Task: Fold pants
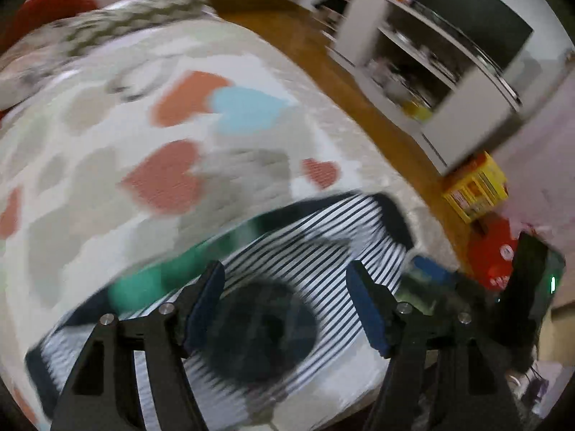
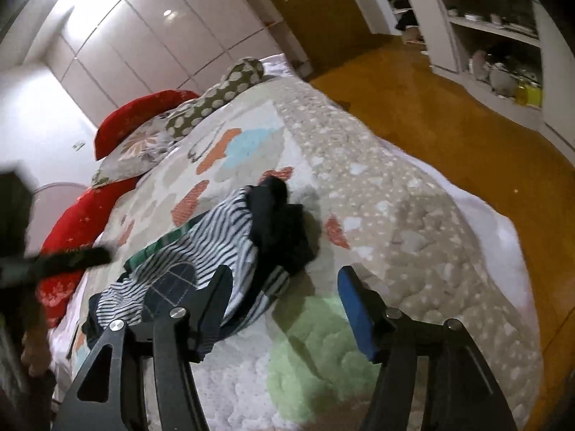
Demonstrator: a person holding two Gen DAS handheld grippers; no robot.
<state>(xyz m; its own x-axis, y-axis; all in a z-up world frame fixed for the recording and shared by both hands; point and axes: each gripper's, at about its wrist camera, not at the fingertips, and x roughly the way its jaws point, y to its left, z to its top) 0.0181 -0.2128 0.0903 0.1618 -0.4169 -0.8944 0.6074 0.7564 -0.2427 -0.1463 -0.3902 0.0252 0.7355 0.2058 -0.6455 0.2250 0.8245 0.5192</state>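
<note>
Both grippers, left [image 1: 285,298] and right [image 2: 284,305], hover with fingers spread over rumpled pants [image 2: 215,237] on the bed [image 2: 413,215]; next, pinch and flatten.

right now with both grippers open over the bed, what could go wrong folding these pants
The striped pants lie bunched, dark cuffs piled on top, so a pinch may catch several layers and fold them crooked. The open left gripper could also nip the heart quilt beneath. The left view is motion-blurred, so its aim looks uncertain.
</note>
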